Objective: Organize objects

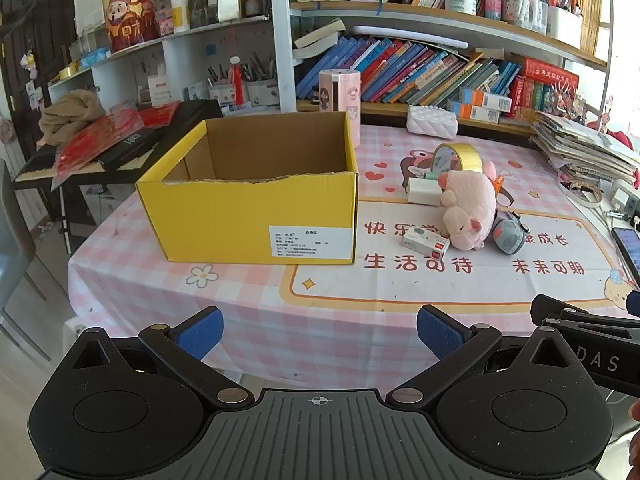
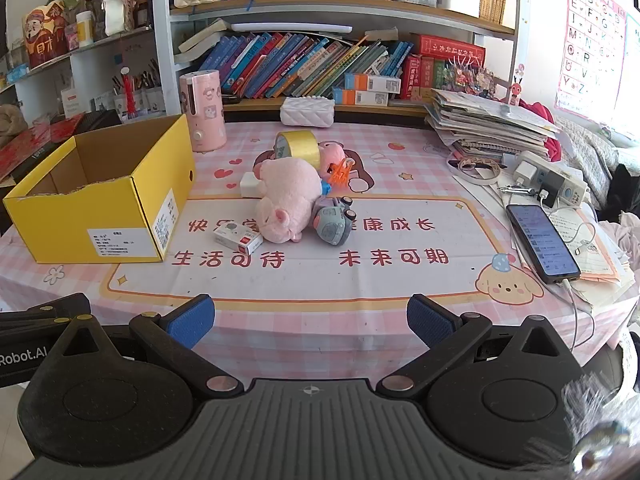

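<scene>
Readable writing first: the tablecloth [image 2: 400, 152] has big red Chinese characters, "生活可待" and "未来可期" on the near line, plus cartoon hearts and a puppy. The other gripper body poking into my right view says "Robot.AI", and in the left view I can read "DAS" on the one at the edge. There's a white printed label on the yellow box [image 1: 248, 216], too small to make out. An alphabet poster [image 2: 592, 36] hangs on the far right wall.

The box is corrugated cardboard, open top, ragged torn front edge, sitting on the left part of the table. Just right of it is the pile to sort: a fuzzy pink plush pig [image 2: 286, 196] lying on its side, a small white and red carton [image 2: 238, 240] touching its near side, a grey toy car [image 2: 334, 222] against its right, and a roll of shiny yellow tape [image 2: 298, 145] standing on edge behind it. A pink cylinder [image 2: 202, 110] with cartoon stickers stands behind the box.

My left gripper [image 1: 319, 332] and right gripper [image 2: 311, 322] both tilt down toward the table, blue ribbed pads spread fully wide, nothing between them. A phone [image 2: 542, 242] lies plugged in at right.
</scene>
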Tool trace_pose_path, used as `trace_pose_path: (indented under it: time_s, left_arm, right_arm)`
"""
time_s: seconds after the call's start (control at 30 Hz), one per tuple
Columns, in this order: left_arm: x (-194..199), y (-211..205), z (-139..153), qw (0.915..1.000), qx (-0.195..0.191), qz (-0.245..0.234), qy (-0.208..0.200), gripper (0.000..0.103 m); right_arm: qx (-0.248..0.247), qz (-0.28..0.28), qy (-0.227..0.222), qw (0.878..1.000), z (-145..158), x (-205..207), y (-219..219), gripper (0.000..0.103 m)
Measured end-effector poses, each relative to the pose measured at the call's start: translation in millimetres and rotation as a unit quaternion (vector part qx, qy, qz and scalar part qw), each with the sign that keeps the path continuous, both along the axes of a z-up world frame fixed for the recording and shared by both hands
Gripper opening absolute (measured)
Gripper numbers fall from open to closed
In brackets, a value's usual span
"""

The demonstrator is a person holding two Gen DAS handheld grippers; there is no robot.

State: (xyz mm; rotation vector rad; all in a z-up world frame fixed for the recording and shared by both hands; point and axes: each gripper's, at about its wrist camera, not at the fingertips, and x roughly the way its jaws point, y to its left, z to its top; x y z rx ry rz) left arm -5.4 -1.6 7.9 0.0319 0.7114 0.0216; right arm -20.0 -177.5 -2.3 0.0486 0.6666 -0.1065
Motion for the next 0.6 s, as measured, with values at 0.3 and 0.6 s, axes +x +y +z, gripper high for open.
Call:
trace_pose_path:
  time_s: [0.3,0.6]
  left_arm:
    - [4.4,2.9,-3.3,1.0,-0.001,0.0,0.004,0.103]
    - [4.9,2.9,-3.5,1.0,0.0,0.0,0.005,0.103]
  right_arm:
    - [-0.001,0.0,0.005,1.0,4.8,1.9,5.4,0.103]
    - [-0.002,0.0,0.005,1.0,6.1,0.6,5.9,0.103]
